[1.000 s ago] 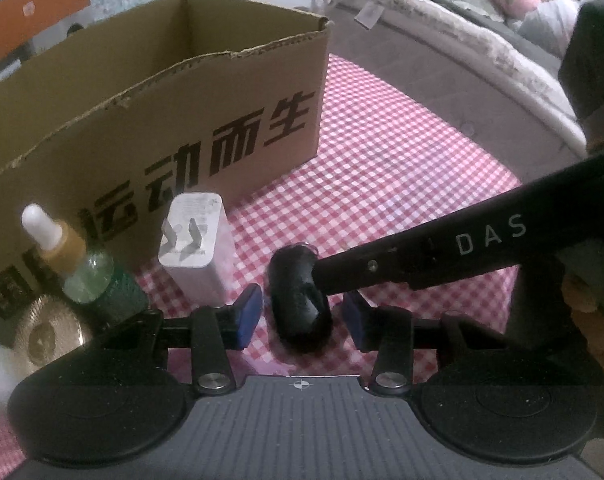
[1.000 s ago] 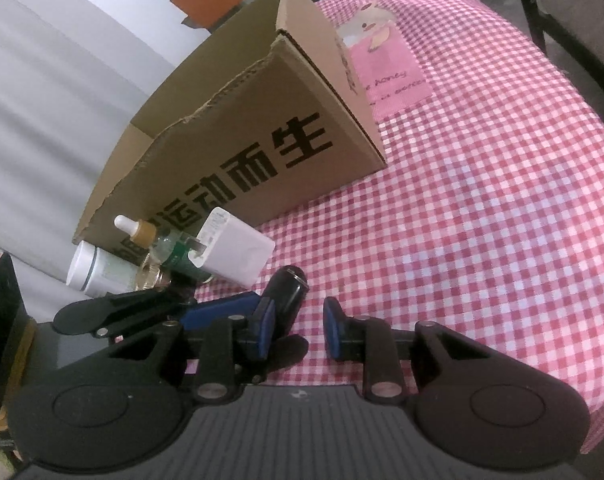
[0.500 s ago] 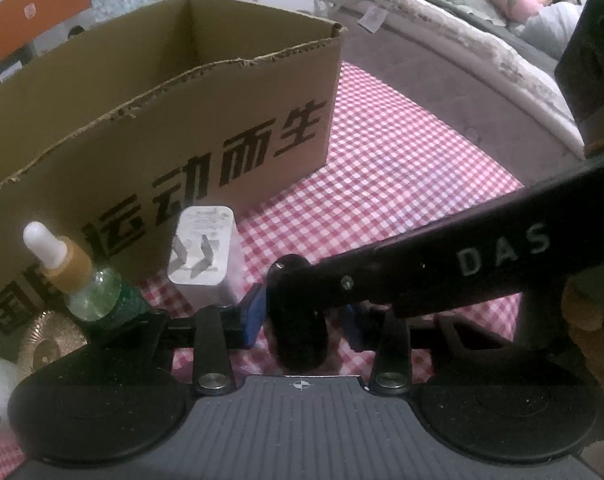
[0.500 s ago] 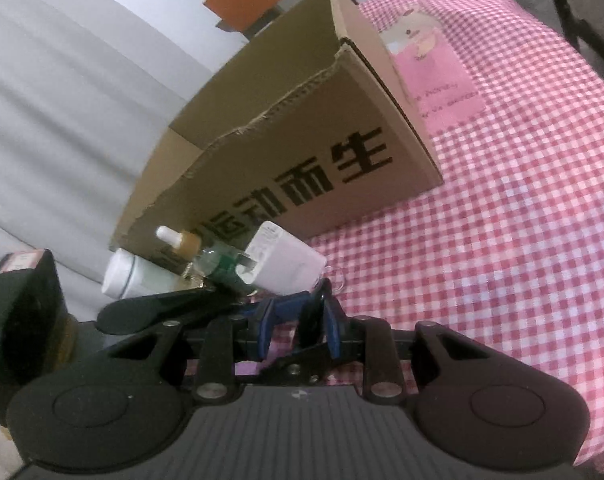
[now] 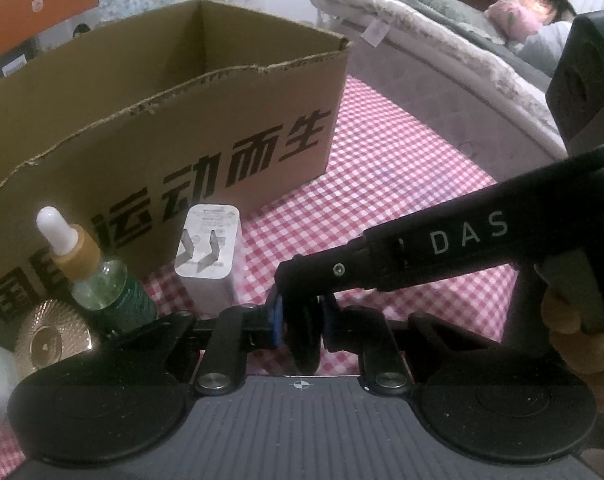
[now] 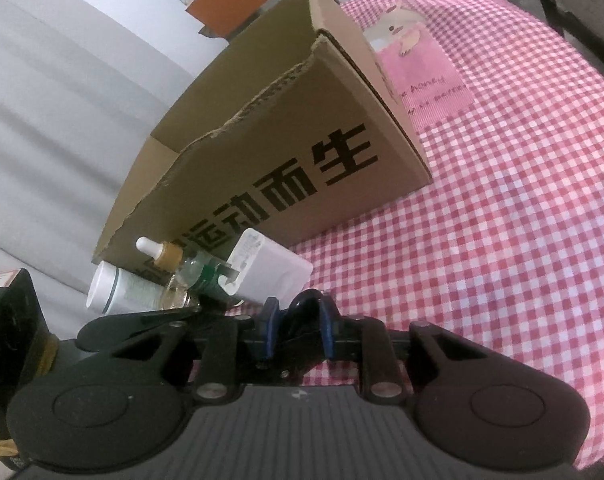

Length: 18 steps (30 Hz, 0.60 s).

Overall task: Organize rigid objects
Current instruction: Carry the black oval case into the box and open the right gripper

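Note:
A black rounded object (image 5: pixel 306 340) sits between the blue pads of my left gripper (image 5: pixel 300 320), which is shut on it. My right gripper (image 6: pixel 298 330) is also shut on the same black object (image 6: pixel 302 316); its arm crosses the left wrist view (image 5: pixel 441 252). A white charger plug (image 5: pixel 210 256) stands just beyond, also in the right wrist view (image 6: pixel 266 274). A green dropper bottle (image 5: pixel 98 280) with a white tip stands left of it. The open cardboard box (image 5: pixel 174 120) with black characters stands behind them.
A gold round lid (image 5: pixel 52 336) and a white tube (image 6: pixel 122 288) lie by the box's left end. A pink card (image 6: pixel 425 76) lies on the red checked tablecloth (image 6: pixel 501 220) right of the box. A bed (image 5: pixel 441 52) stands behind.
Both grippers have closed on the black object, which was lying on the cloth a second ago. The right gripper moved in from the right; both views have shifted.

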Each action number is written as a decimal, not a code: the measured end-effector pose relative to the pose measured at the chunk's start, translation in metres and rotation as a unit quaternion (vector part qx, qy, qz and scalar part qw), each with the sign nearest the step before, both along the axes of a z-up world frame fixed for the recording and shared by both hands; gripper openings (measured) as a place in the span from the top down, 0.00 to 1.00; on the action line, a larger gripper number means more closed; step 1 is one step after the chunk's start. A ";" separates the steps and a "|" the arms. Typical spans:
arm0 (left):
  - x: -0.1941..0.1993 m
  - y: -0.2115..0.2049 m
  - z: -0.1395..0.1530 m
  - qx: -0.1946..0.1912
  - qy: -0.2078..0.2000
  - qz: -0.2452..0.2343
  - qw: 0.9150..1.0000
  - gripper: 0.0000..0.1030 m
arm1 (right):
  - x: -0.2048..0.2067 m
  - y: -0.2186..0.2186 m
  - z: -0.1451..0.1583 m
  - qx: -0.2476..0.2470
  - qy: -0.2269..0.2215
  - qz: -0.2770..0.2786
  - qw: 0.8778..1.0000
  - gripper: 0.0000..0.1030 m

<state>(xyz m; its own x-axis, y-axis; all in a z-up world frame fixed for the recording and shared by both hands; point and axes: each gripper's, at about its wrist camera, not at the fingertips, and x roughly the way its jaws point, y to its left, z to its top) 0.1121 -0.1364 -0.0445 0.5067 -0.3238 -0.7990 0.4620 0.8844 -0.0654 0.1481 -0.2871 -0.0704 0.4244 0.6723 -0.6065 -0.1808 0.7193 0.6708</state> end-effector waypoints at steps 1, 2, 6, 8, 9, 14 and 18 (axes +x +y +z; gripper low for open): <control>-0.003 0.000 0.003 -0.002 -0.003 -0.001 1.000 0.83 | -0.002 -0.001 0.001 0.000 -0.001 -0.001 1.000 0.77; -0.005 0.000 0.006 -0.004 -0.007 -0.001 1.000 0.84 | -0.004 -0.001 0.004 0.000 0.000 -0.002 1.000 0.77; -0.017 0.003 0.027 -0.016 -0.035 -0.006 0.999 0.84 | -0.017 -0.004 0.022 -0.003 -0.017 -0.007 1.000 0.78; -0.023 0.006 0.043 -0.023 -0.054 -0.005 0.998 0.84 | -0.025 -0.004 0.038 -0.005 -0.035 -0.008 0.999 0.77; -0.025 0.007 0.051 -0.025 -0.065 -0.004 0.998 0.84 | -0.028 -0.003 0.046 -0.007 -0.045 -0.008 0.999 0.78; -0.029 0.024 0.095 -0.026 -0.119 0.017 0.992 0.84 | -0.033 0.007 0.095 -0.012 -0.111 0.008 0.994 0.77; -0.016 0.048 0.126 -0.030 -0.142 0.046 0.988 0.84 | -0.020 0.029 0.132 -0.015 -0.163 0.037 0.986 0.77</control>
<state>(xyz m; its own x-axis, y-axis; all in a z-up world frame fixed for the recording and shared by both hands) 0.0966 -0.0880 0.0816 0.7374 -0.3078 -0.6012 0.3868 0.9221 0.0024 0.1280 -0.2580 0.0620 0.5502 0.6934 -0.4653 -0.4366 0.7139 0.5475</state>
